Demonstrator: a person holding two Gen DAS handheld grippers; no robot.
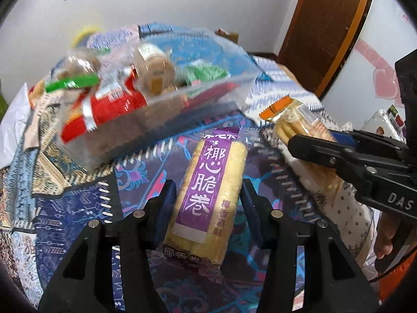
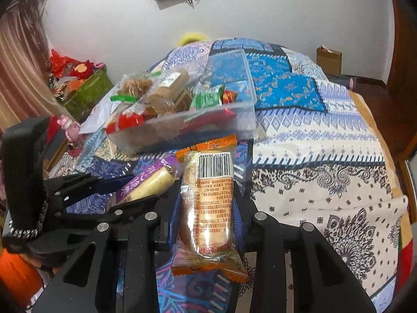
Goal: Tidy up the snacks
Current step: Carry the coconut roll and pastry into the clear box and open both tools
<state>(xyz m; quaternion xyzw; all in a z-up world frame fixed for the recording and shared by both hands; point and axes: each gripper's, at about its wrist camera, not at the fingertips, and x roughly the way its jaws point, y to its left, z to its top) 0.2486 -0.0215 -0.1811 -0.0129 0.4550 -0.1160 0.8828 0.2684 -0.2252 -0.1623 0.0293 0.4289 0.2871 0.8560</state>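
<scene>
My left gripper [image 1: 206,193] is shut on a purple-labelled yellow roll snack [image 1: 208,195], held above the patterned bedspread. It also shows in the right wrist view [image 2: 148,182]. My right gripper [image 2: 206,206] is shut on an orange-ended roll snack [image 2: 208,200] with a barcode, also seen in the left wrist view [image 1: 294,122]. A clear plastic bin [image 2: 245,120] holding several snack packets lies just ahead of both grippers; it shows blurred in the left wrist view [image 1: 166,101].
The bin sits on a bed with a blue and white patterned bedspread [image 2: 325,156]. A green box with red items [image 2: 86,88] stands at the left by the curtain. A brown paper bag [image 2: 328,60] sits beyond the bed. A wooden door [image 1: 325,20] is at right.
</scene>
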